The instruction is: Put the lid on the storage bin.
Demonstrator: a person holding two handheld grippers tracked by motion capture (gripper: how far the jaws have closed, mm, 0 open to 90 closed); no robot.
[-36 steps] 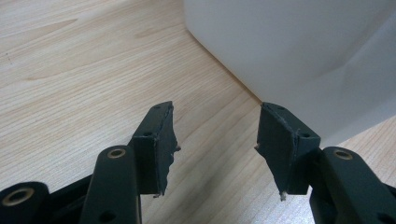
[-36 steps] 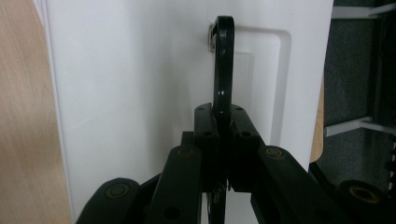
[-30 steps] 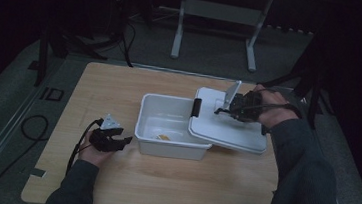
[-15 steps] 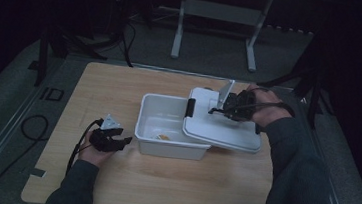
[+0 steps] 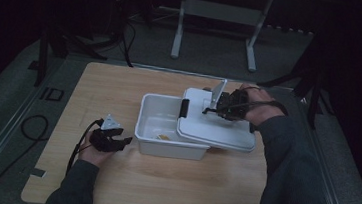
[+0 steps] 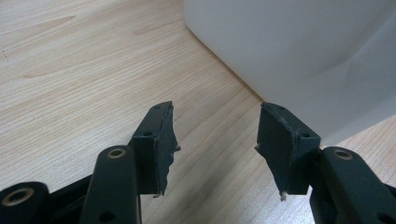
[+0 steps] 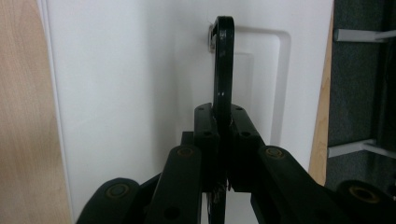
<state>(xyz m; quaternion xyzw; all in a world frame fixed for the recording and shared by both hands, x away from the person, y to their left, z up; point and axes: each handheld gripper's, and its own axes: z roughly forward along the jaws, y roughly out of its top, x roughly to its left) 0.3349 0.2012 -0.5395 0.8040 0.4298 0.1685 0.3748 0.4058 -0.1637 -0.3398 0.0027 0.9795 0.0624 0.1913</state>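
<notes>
Two grippers are in my high view. My right gripper (image 5: 218, 109), right of centre, has its jaws pinched on the black handle (image 7: 223, 65) of the white lid (image 5: 216, 130); in the right gripper view the handle stands on edge between the pressed jaws, over the lid's recessed panel. The lid lies partly over the right end of the white bin (image 5: 158, 130) at mid-frame, overhanging its right side, with a black latch (image 5: 184, 108) at its left edge. The bin's left part is uncovered, and I see a small yellowish scrap (image 5: 163, 137) on its floor; I cannot tell what it is.

My left gripper (image 5: 115, 142) rests low on the table (image 5: 119, 91) at lower left, just beside the bin's left wall, jaws spread and holding nothing. In the left gripper view the bin wall (image 6: 303, 51) fills the upper right, close past the right jaw, with bare wood between the jaws.

Beyond the table, at the top of the high view, a grey stand (image 5: 218, 10) sits on the dark floor, and cable (image 5: 31, 127) loops at the left edge.
</notes>
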